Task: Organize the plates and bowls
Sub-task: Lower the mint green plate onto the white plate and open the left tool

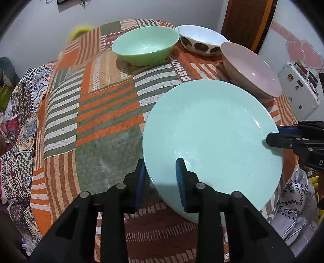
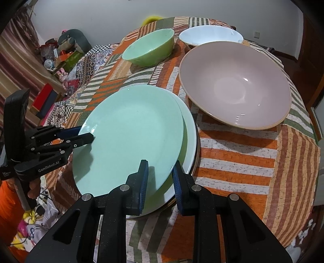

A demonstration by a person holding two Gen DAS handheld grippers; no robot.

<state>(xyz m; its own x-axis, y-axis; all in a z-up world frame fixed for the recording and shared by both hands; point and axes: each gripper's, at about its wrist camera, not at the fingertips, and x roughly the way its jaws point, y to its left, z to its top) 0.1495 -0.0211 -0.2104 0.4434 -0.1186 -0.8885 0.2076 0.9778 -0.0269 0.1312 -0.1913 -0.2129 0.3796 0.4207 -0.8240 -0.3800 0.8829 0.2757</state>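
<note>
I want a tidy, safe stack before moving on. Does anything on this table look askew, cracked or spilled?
The mint plate sits tilted and shifted left on the white plate below it, with both the left gripper and the right gripper at its rim. No cracks or spills show on the green bowl or pink bowl.

My table is covered by a patchwork cloth (image 1: 105,113) of orange, green and white stripes, with a checkered, flowery quilt (image 1: 22,125) hanging off its side. Past the far edge I see something yellow (image 2: 150,19) against the pale wall (image 2: 97,18). A white suitcase (image 1: 298,91) with stickers stands beside a brown door (image 1: 246,20). Toys and boxes (image 2: 60,54) lie heaped by the striped curtain (image 2: 18,54).
</note>
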